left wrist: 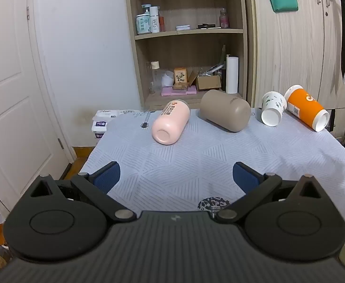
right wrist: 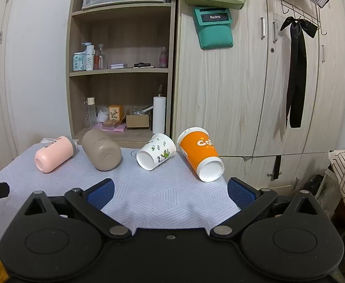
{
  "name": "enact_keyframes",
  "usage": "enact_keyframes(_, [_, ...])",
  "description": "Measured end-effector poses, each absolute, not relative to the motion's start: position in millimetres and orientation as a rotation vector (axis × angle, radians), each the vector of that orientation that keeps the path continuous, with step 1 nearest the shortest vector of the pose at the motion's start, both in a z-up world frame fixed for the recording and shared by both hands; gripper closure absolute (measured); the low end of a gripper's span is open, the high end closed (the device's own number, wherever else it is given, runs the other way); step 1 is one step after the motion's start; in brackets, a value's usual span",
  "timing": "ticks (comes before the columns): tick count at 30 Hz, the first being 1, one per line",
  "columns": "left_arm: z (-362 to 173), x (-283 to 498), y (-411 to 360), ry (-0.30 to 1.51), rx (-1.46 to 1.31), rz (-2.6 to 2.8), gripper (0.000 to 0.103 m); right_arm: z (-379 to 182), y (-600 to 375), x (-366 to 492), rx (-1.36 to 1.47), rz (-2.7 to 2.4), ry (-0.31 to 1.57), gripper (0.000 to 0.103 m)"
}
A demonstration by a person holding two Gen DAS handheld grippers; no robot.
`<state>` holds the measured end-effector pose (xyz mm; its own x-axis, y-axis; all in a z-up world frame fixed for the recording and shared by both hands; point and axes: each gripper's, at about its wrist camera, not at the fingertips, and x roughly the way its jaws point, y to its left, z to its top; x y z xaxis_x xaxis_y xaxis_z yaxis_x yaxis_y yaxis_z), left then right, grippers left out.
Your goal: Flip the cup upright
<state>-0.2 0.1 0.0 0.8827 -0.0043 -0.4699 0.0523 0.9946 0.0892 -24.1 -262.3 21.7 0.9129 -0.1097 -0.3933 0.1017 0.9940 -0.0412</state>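
Four cups lying on their sides in a row on the bench [left wrist: 196,165], near its far edge. On the far left, a pink cup [left wrist: 170,122] with its bottom end facing the camera. Next to it, a brown cup [left wrist: 226,113], tipped over too, just apart from the pink one. Then a small white cup with green leaves [left wrist: 273,111], with its white bottom end facing this way. Last on the right, an orange cup [left wrist: 305,109] right at the bench's edge, close beside the white one — touching or not, hard to tell.

Same row in the right wrist view: pink cup [right wrist: 54,153], brown cup [right wrist: 101,152], white cup with green leaves [right wrist: 155,151], orange cup [right wrist: 199,153].

Left gripper [left wrist: 176,179] low over the near part of the bench, spread wide, blue pads [left wrist: 107,178] far apart, nothing between them. Right gripper [right wrist: 170,193] also spread wide and holding nothing, near the front of the bench — the orange cup just past its right pad. Both well back from the cups.

Behind the bench, a wooden shelf [right wrist: 120,70] with bottles and small boxes, and a tall wardrobe [right wrist: 243,94] with a black ribbon [right wrist: 296,70] hanging on it.
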Motion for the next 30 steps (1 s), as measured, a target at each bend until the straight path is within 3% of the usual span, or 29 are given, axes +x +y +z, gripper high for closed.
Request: enact_keyframes(30, [2.5,-1.4,7.0,0.467,0.053,-0.065,0.000,17.8,-263.0,-22.9,-0.042,-0.114,0.431,0.000])
